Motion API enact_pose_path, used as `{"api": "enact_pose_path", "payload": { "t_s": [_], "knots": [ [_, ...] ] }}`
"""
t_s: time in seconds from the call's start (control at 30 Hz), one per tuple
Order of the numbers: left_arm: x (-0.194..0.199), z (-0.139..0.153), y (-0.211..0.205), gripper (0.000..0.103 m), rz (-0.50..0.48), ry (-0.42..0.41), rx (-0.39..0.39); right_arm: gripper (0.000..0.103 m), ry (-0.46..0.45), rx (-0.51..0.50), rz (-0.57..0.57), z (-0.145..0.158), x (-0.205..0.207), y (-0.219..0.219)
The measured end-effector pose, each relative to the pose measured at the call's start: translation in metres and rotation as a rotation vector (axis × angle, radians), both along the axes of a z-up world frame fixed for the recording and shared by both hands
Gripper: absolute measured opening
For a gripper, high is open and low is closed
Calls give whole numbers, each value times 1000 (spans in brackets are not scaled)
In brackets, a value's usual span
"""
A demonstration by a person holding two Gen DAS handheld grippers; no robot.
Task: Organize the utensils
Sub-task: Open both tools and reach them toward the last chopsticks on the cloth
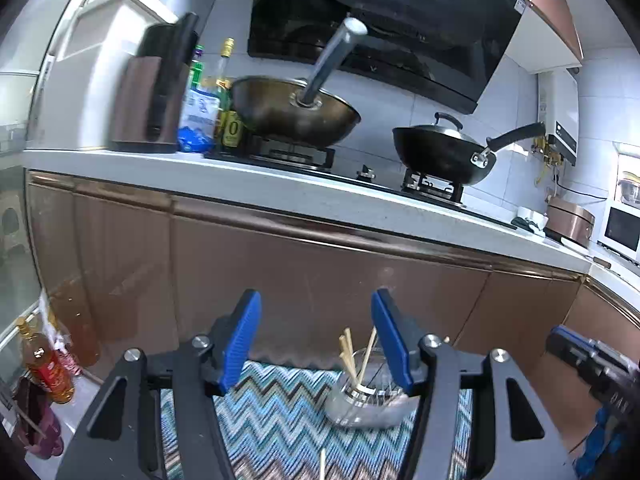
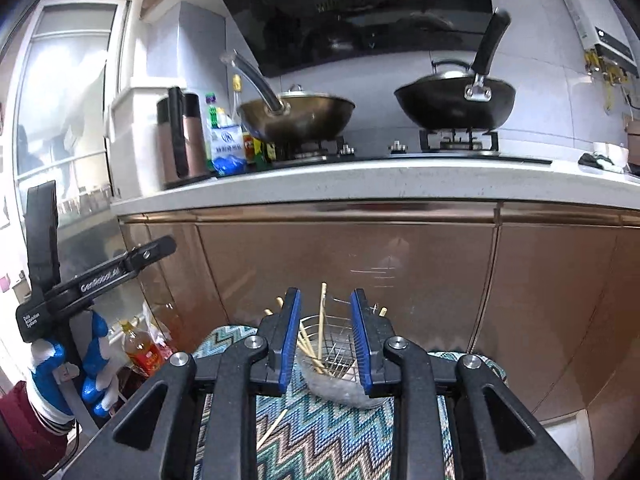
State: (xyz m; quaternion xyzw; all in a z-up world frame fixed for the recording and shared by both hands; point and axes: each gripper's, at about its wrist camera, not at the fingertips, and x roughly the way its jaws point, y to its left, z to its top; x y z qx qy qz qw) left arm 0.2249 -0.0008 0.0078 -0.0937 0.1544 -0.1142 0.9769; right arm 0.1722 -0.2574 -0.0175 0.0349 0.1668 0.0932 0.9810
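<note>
A metal wire utensil holder [image 1: 366, 394] [image 2: 334, 354] stands on a zigzag-patterned mat [image 1: 276, 420] [image 2: 320, 436], with several wooden chopsticks [image 1: 352, 354] [image 2: 321, 316] sticking out of it. One loose chopstick [image 2: 273, 428] lies on the mat, its tip also visible in the left wrist view [image 1: 322, 464]. My left gripper [image 1: 316, 340] is open and empty, left of and above the holder. My right gripper [image 2: 326, 338] is open and empty, its blue fingers either side of the holder's top. The left gripper also shows at the left of the right wrist view [image 2: 80, 284].
Brown cabinet fronts [image 1: 320, 280] [image 2: 360, 264] rise right behind the mat under a white counter [image 2: 360, 184]. Two woks [image 1: 296, 110] [image 1: 440, 152] sit on the stove. Oil bottles [image 1: 48, 368] [image 2: 140, 348] stand on the floor at left.
</note>
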Motion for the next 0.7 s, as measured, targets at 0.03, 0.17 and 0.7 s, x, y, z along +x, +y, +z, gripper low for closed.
{"api": "enact_pose_path", "payload": {
  "t_s": [0.03,0.17,0.7],
  "knots": [
    [-5,2,4,56,4,-2,-2,25,-6,3,1,3,-8,0],
    [-42,15,35,56,41,-34,-28,25,-18,10,25,12,-35,4],
    [-132,23,102,57,73,-47,-51,27,-25,24,88,14,-115,23]
  ]
}}
